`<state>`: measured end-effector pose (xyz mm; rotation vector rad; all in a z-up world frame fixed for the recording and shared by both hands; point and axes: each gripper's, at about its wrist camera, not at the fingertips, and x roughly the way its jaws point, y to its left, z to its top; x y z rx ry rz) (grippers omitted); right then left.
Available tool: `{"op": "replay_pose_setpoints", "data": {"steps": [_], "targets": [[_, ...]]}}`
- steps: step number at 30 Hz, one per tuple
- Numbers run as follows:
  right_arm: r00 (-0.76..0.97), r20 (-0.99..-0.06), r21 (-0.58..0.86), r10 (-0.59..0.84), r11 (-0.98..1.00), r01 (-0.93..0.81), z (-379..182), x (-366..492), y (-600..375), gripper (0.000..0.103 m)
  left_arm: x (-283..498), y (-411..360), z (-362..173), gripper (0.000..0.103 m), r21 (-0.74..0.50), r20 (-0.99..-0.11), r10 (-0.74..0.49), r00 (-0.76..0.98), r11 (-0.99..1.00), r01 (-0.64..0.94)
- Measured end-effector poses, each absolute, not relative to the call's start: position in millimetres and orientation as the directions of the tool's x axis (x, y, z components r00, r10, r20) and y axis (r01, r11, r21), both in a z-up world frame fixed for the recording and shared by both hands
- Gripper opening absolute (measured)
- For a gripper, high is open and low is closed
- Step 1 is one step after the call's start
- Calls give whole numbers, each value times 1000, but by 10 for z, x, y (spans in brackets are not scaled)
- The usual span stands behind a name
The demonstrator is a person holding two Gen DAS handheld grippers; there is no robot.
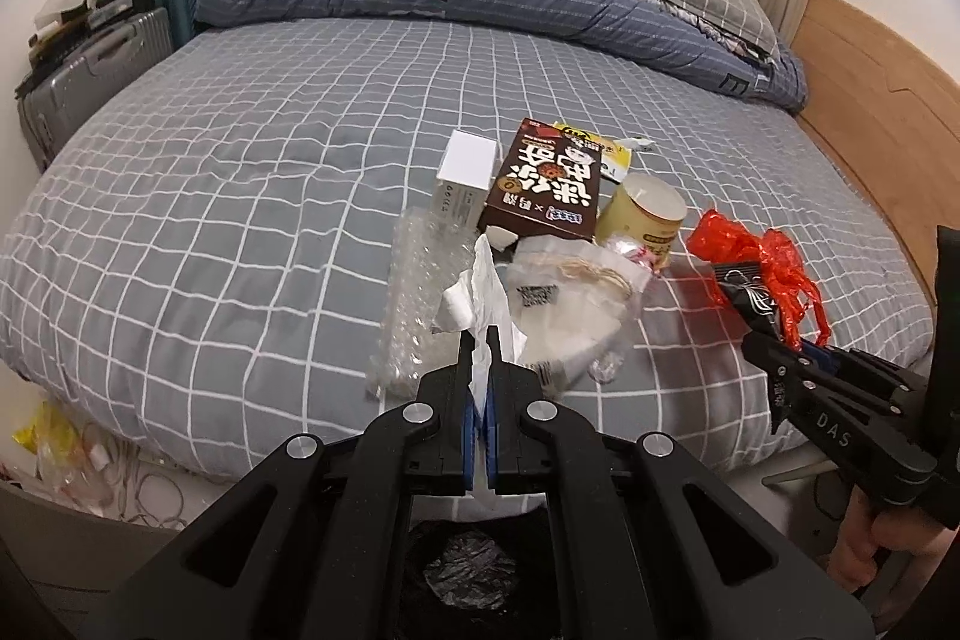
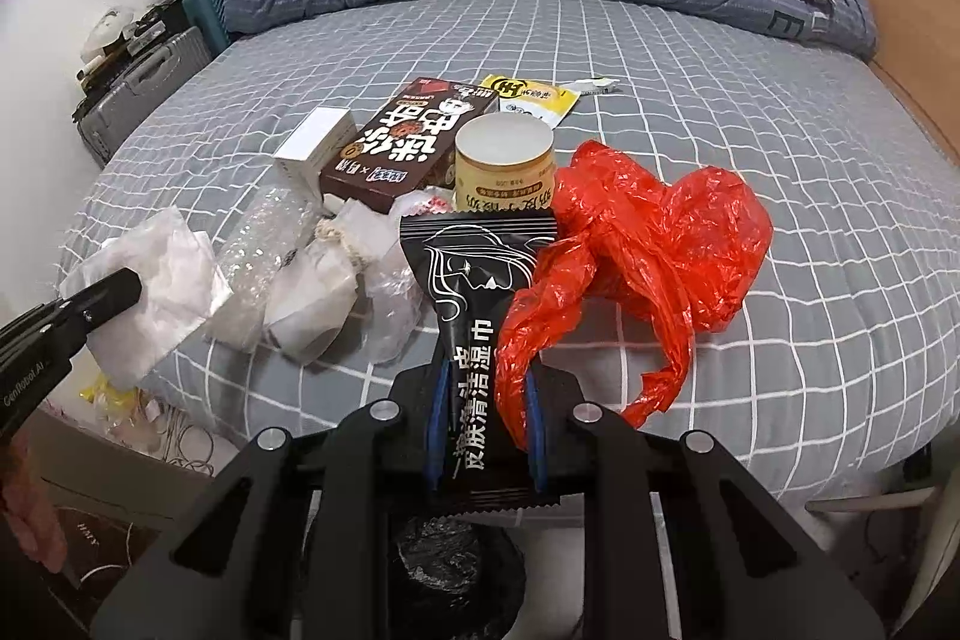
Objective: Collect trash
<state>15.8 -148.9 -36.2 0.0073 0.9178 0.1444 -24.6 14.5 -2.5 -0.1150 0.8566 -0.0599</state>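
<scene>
Left claw point(image 1: 480, 340) clenched on white tissue point(image 1: 480, 292), right claw point(image 2: 486, 382) grasping black wipe packet point(image 2: 465, 292) plus red plastic bag point(image 2: 636, 244) above the bed point(image 1: 240, 148); loosely caught bag could slip free before the bin point(image 2: 456, 568).

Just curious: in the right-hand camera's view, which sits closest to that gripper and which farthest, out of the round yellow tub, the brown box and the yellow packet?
1. Round yellow tub, just past the right gripper.
2. Brown box, behind it, leftward.
3. Yellow packet, farthest up the bed.
</scene>
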Motion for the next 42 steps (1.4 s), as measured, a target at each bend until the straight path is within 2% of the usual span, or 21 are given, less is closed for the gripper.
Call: {"op": "replay_pose_setpoints", "data": {"steps": [29, 38, 42], "targets": [[596, -793, 65, 130, 989, -130, -385, -141, -1451, 20, -570, -7, -159, 2, -127, -771, -108, 627, 992, 15], [540, -839, 17, 70, 995, -103, -898, 169, -1415, 20, -496, -45, -328, 2, -127, -786, -111, 608, 992, 17], [545, -836, 10, 66, 994, -105, -939, 345, -1442, 20, -429, -27, -377, 2, -134, -786, -117, 607, 991, 17]]}}
